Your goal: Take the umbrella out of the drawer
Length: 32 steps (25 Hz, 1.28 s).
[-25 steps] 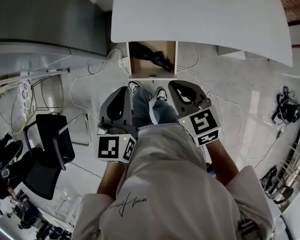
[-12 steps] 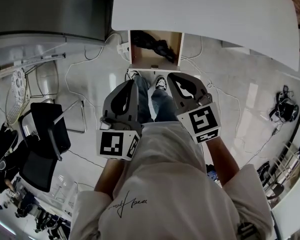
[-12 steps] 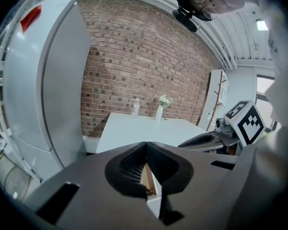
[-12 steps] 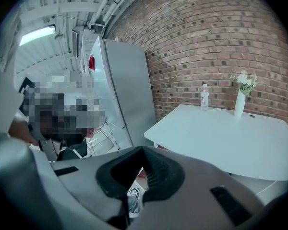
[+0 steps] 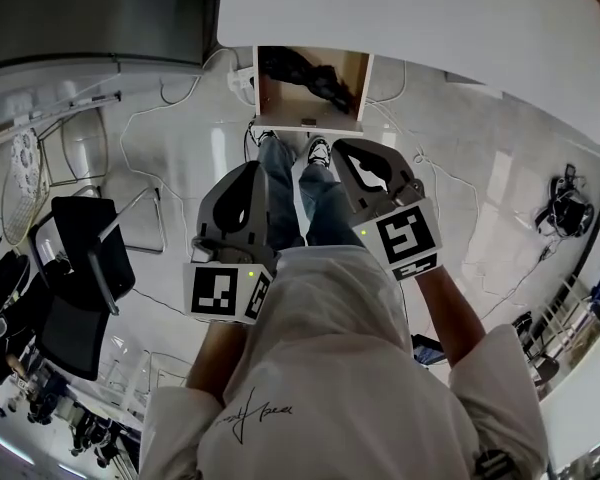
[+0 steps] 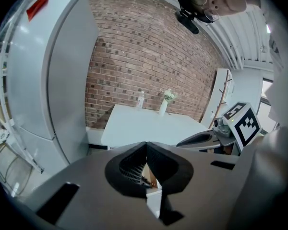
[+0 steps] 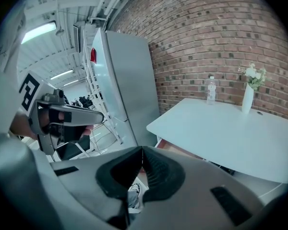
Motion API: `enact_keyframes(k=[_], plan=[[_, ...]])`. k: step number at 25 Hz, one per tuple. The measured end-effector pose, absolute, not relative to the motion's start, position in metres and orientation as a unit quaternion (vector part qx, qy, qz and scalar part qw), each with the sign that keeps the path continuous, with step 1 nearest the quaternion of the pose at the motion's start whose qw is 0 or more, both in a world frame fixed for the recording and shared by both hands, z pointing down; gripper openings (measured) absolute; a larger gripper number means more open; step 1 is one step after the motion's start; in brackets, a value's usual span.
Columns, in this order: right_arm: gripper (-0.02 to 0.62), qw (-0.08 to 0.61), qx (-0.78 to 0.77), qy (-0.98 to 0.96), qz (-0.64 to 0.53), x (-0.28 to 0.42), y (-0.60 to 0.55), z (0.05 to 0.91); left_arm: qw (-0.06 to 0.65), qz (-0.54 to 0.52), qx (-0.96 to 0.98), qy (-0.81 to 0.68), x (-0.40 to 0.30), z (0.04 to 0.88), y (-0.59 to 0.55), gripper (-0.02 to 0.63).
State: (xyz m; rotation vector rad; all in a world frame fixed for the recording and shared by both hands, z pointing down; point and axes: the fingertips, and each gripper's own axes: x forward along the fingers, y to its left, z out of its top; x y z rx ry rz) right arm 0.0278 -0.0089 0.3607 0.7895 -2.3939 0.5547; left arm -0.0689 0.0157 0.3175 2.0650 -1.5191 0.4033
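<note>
The wooden drawer (image 5: 283, 103) stands pulled open under the white table (image 5: 410, 28). A black folded umbrella (image 5: 315, 78) lies inside it. Both grippers hang in front of my body, short of the drawer and touching nothing. My left gripper (image 5: 258, 166) points toward the drawer, its jaws closed together and empty, as the left gripper view (image 6: 146, 144) shows. My right gripper (image 5: 342, 146) is a little nearer the drawer's front edge. It is shut with nothing between its jaws (image 7: 142, 148).
My legs and shoes (image 5: 298, 168) stand just before the drawer. A black chair (image 5: 85, 268) is at the left and a grey cabinet (image 5: 90, 13) at the top left. Cables (image 5: 170, 118) trail over the floor. A bottle (image 7: 210, 90) and vase (image 7: 248, 94) stand on the table.
Both grippers have sunk a little and stay shut. The drawer with the umbrella now sits slightly higher and larger in the head view.
</note>
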Motion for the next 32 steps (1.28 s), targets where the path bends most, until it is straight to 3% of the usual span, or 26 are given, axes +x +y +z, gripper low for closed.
enact_keyframes(k=[32], plan=[[0.012,0.332,0.33,-0.855,0.221,0.026,-0.048,0.471,0.321,0.159,0.78,-0.512,-0.095,0.402,-0.012,0.017]])
